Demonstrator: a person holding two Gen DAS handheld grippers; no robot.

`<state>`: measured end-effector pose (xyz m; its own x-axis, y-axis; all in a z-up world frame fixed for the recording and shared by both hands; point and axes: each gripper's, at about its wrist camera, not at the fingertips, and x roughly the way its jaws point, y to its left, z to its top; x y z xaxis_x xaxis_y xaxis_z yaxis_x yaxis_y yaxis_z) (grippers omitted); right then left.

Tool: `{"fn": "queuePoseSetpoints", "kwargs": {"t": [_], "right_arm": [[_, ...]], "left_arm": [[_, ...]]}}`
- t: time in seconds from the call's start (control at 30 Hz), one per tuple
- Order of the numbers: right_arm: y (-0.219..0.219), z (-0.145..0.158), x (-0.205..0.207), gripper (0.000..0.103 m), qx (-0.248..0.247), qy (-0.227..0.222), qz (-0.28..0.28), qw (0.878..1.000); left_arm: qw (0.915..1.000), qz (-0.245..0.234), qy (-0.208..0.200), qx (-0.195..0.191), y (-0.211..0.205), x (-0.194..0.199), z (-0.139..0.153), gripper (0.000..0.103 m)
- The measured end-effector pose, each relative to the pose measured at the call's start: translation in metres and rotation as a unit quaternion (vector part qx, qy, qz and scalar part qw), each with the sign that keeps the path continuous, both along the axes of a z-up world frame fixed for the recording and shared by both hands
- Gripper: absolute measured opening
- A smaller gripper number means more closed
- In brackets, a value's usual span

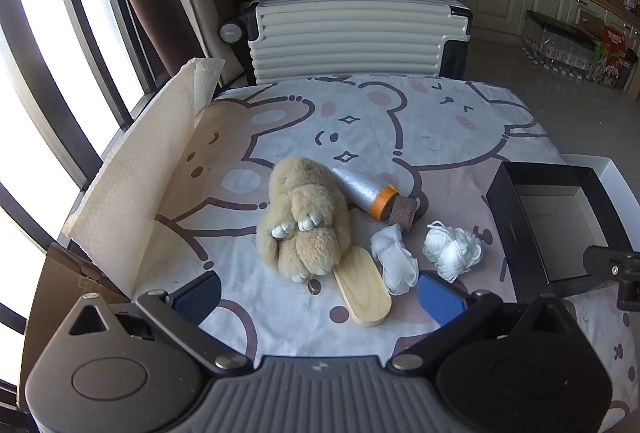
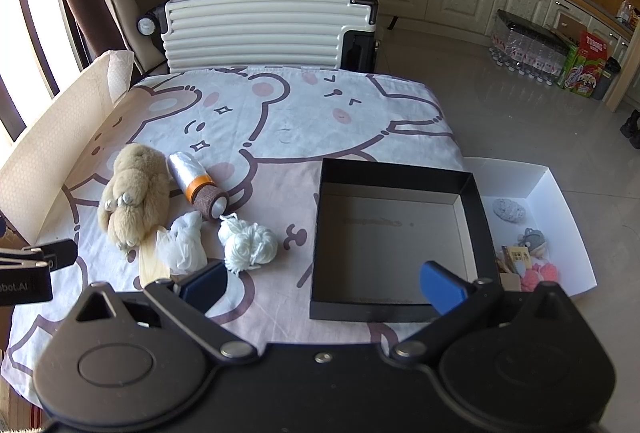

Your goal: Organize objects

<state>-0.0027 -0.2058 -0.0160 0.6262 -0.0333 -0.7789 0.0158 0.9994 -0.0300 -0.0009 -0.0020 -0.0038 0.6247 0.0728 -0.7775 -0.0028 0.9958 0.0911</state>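
Note:
A beige plush bunny (image 1: 302, 217) (image 2: 134, 195) lies on the table, partly over a flat wooden piece (image 1: 364, 293) (image 2: 151, 263). Beside it lie a silver roll with an orange band (image 1: 366, 191) (image 2: 192, 175), a brown tape roll (image 1: 403, 213) (image 2: 214, 201), a crumpled white cloth (image 1: 394, 263) (image 2: 182, 243) and a white yarn ball (image 1: 452, 249) (image 2: 248, 243). An empty black box (image 2: 396, 245) (image 1: 552, 229) sits to the right. My left gripper (image 1: 318, 295) is open and empty, just short of the bunny. My right gripper (image 2: 322, 287) is open and empty, near the box's front left corner.
A white tray (image 2: 560, 193) to the right of the black box holds several small items. A paper-covered upright panel (image 1: 132, 201) lines the table's left edge. A white suitcase (image 1: 352, 33) stands behind the table. The cartoon tablecloth (image 2: 304, 121) covers the far half.

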Motion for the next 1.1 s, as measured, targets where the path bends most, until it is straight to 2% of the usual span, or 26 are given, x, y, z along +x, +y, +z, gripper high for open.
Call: {"fn": "queuePoseSetpoints", "kwargs": {"t": [1.1], "right_arm": [[0.01,0.001,0.01,0.103,0.002,-0.007,0.021,1.0]], "left_arm": [[0.9999,-0.014,-0.008,0.002,0.003,0.003,0.003,0.103]]}}
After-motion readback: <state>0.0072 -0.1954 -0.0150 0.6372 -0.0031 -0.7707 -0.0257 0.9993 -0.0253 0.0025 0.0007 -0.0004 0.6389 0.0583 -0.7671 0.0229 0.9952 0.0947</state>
